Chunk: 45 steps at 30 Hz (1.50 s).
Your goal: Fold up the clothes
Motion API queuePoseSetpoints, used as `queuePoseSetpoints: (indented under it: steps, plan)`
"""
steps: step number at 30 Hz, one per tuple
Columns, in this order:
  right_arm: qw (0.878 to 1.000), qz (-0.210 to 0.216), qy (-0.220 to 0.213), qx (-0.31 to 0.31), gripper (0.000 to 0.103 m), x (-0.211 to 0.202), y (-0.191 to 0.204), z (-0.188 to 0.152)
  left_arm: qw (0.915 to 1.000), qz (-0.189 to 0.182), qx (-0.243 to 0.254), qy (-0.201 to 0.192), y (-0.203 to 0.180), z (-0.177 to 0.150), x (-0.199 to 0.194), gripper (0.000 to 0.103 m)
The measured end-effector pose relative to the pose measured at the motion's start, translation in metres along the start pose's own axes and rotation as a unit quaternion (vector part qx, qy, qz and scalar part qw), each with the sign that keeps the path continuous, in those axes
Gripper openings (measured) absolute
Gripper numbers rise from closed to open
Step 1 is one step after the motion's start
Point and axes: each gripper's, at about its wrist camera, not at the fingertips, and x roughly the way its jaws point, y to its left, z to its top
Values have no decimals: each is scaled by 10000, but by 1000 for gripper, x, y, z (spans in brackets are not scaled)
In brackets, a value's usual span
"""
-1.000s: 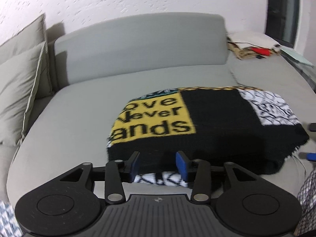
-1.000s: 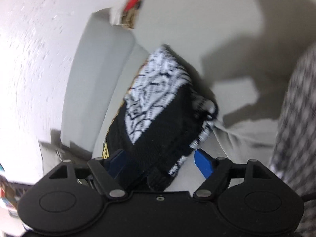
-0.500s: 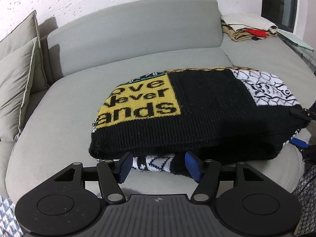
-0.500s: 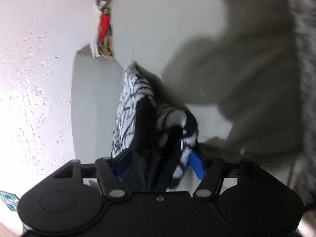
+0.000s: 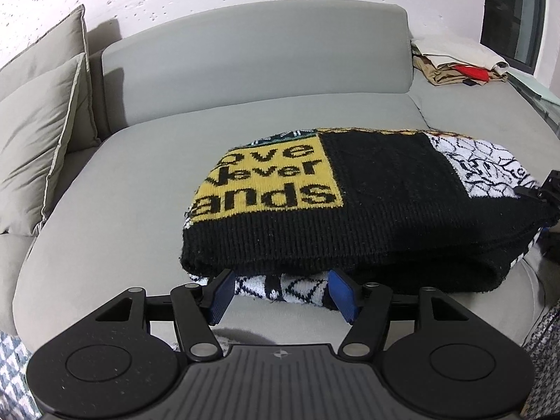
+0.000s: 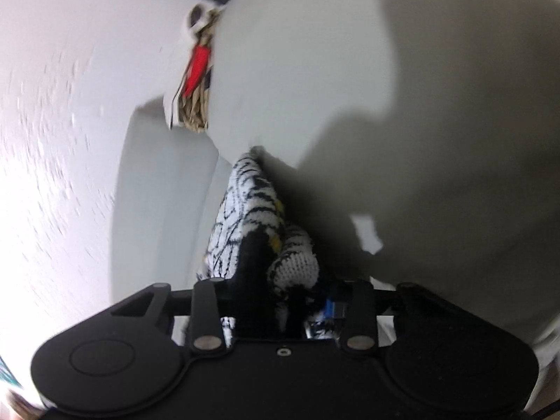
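A folded knit sweater (image 5: pixel 371 206), black with a yellow lettered panel and white patterned parts, lies on the grey sofa seat (image 5: pixel 115 217). My left gripper (image 5: pixel 280 292) is open at the sweater's near edge, its blue pads on either side of the white patterned layer under the black fold. My right gripper (image 6: pixel 276 290) is rolled on its side and shut on the sweater's right end (image 6: pixel 266 245), which fills the space between its jaws. The right gripper's black body also shows at the right edge of the left wrist view (image 5: pixel 546 192).
Grey cushions (image 5: pixel 38 112) lean at the sofa's left end. A pile of folded beige and red clothes (image 5: pixel 458 63) lies at the back right, also in the right wrist view (image 6: pixel 197 80). The sofa backrest (image 5: pixel 252 52) and a white wall stand behind.
My left gripper opened wider and drew back slightly from the sweater's near edge. My right gripper rolled onto its side and closed on the sweater's right end.
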Motion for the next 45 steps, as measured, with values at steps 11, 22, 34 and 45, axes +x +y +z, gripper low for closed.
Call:
queuePoseSetpoints:
  steps: [11, 22, 34, 45]
  plan:
    - [9793, -235, -359, -1980, 31, -77, 80, 59, 9916, -1247, -215, -251, 24, 14, -27, 55]
    - [9629, -799, -86, -2575, 32, -61, 77, 69, 9605, -2262, 1476, -674, -25, 72, 30, 19]
    - [9573, -604, -160, -2822, 32, -66, 97, 59, 9066, -2645, 3287, 11, -112, 63, 114, 0]
    - [8894, -261, -3, -4565, 31, -43, 188, -36, 9403, -2874, 1820, 134, -88, 60, 120, 5]
